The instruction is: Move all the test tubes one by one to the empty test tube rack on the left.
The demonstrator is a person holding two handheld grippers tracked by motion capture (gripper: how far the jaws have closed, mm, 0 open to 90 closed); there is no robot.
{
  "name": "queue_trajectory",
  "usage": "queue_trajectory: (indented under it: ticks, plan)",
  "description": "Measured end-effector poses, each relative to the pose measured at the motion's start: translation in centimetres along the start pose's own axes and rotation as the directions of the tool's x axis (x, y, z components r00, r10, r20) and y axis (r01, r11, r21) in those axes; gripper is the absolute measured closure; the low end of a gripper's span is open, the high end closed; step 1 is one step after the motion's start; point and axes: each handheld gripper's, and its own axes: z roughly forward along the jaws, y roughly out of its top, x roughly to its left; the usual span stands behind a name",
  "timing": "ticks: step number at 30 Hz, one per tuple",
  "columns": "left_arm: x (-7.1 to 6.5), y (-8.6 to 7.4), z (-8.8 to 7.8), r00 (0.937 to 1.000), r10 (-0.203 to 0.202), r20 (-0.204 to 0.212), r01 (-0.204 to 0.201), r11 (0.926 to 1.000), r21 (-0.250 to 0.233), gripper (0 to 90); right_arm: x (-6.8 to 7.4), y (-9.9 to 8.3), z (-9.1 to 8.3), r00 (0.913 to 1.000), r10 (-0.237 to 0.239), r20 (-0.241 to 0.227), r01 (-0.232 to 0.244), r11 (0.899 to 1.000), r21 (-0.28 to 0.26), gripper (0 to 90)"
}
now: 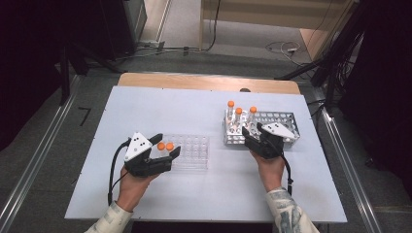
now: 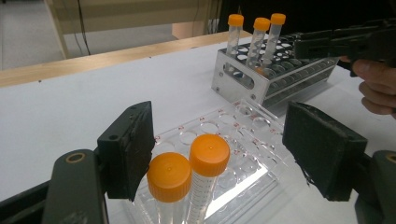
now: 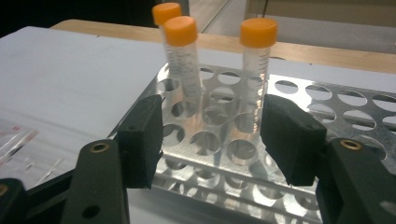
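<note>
A clear plastic rack (image 1: pixel 192 151) (image 2: pixel 247 135) lies left of centre on the table and holds two orange-capped tubes (image 1: pixel 165 145) (image 2: pixel 169 176) standing side by side at its near-left end. My left gripper (image 1: pixel 167 144) (image 2: pixel 224 154) is open with its jaws on either side of these two tubes, the left pad (image 2: pixel 130 149) close beside one cap. A metal rack (image 1: pixel 279 121) (image 3: pixel 299 93) to the right holds three orange-capped tubes (image 1: pixel 238 110) (image 3: pixel 182 32) upright at its left end. My right gripper (image 1: pixel 252 129) (image 3: pixel 217 140) stands open just in front of them, with nothing between its pads.
Both racks rest on a white board (image 1: pixel 145 107) on a wooden table whose far edge (image 1: pixel 209 81) shows behind it. Most holes of the metal rack are unfilled. Cables lie on the floor (image 1: pixel 282 47) beyond the table. Dark stands flank both sides.
</note>
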Motion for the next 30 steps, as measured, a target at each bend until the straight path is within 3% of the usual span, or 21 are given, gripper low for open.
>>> queue_trajectory:
  ticks: [10,13,21,30]
  plan:
    - [0.0,0.0,0.0,1.0000,-0.002,0.001,0.002,1.0000,-0.001,25.4,-1.2,-0.1,2.6,0.9966,0.040,0.073,-0.039,0.999,-0.018,50.9]
    - [0.0,-0.1,0.0,1.0000,-0.003,0.002,0.003,1.0000,0.002,25.4,-0.9,0.4,3.1,0.9954,0.005,0.096,-0.005,1.000,0.000,50.8]
    - [0.1,-0.1,-0.2,1.0000,-0.010,0.000,0.010,1.0000,0.002,26.1,-1.0,1.4,4.2,0.9911,0.000,0.133,-0.002,1.000,0.018,55.0]
    - [0.0,-0.2,-0.1,1.0000,-0.006,0.000,0.006,1.0000,0.007,26.2,-1.6,1.2,4.8,0.9927,0.008,0.121,-0.012,0.999,0.031,65.2]
